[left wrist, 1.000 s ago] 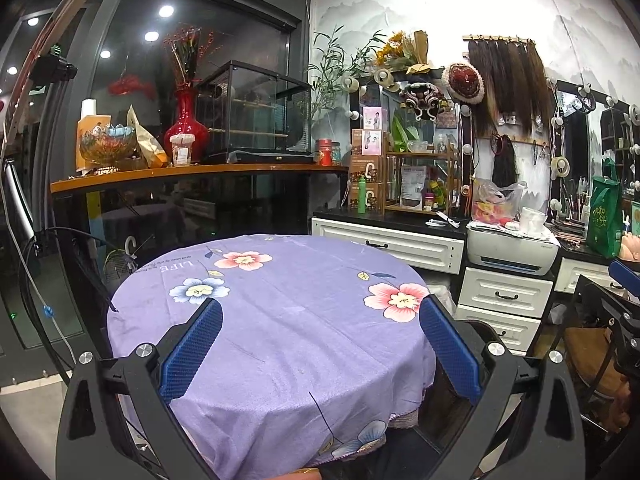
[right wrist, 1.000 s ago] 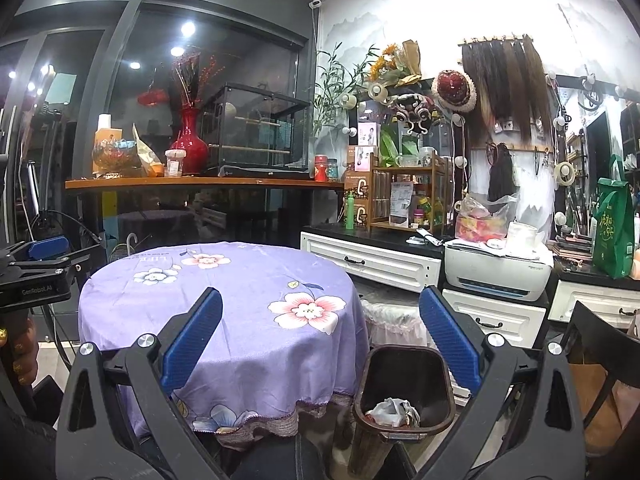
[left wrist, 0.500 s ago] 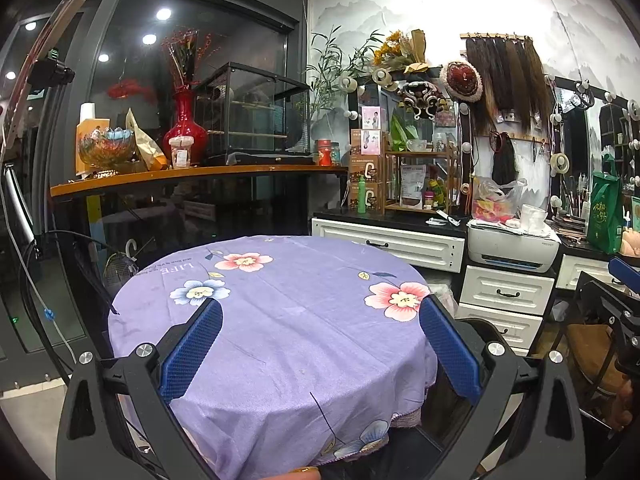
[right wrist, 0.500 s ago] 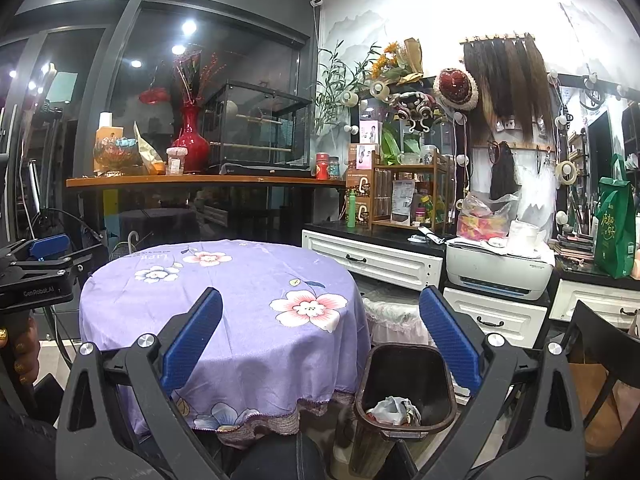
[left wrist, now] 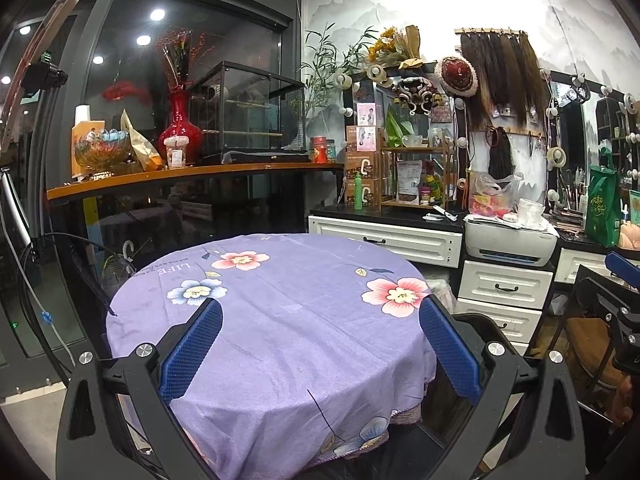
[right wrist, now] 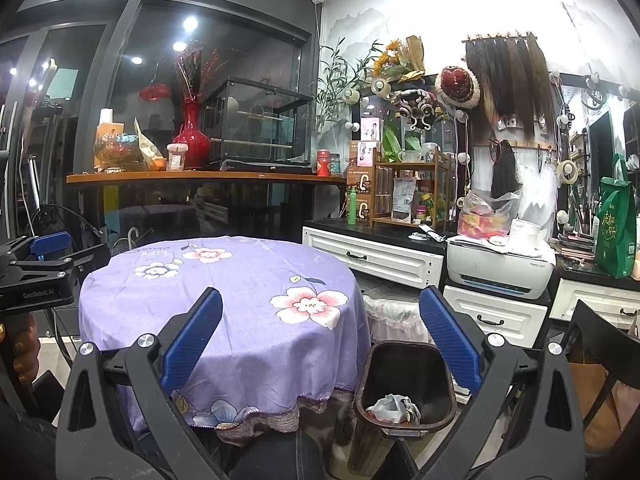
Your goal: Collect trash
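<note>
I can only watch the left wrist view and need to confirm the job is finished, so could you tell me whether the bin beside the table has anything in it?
Observer: Yes, the dark bin holds crumpled trash at its bottom.
Operator: Is the right gripper carrying anything?
Observer: No, the right gripper is open and empty.
Operator: Where does the bin stand relative to the table?
Observer: It stands on the floor just right of the purple tablecloth, in front of a lace-covered basket.
</note>
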The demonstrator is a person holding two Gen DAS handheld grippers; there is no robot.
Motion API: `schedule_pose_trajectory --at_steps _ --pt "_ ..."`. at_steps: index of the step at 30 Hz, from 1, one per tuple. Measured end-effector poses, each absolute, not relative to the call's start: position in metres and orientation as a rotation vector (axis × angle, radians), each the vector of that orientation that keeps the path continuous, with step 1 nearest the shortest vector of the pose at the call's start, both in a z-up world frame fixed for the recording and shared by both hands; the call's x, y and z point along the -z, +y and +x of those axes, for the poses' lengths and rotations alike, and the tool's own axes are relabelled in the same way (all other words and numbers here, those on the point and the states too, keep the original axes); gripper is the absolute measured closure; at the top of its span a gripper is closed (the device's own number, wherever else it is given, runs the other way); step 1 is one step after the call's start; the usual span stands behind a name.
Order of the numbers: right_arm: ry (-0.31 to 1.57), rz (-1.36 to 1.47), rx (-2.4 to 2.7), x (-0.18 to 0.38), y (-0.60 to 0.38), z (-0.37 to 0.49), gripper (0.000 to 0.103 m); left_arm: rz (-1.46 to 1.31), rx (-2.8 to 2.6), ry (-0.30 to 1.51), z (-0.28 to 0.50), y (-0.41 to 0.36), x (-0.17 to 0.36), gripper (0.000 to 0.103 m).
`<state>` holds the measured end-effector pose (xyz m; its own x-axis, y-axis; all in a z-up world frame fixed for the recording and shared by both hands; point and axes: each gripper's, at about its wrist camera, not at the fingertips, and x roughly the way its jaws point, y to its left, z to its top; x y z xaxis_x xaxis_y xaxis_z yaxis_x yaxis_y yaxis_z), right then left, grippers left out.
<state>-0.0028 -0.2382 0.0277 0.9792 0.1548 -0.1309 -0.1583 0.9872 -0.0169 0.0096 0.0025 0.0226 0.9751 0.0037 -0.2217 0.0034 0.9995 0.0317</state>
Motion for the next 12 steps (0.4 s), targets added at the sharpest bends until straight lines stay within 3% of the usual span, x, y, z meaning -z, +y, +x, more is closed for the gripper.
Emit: schedule_pose_trajectory --at_steps 12 --pt "0.131 -0.029 -0.160 -0.0271 -0.2386 -0.0021 0.006 0.045 -0.024 0.235 0.0126 0.0045 -0.0234 0.005"
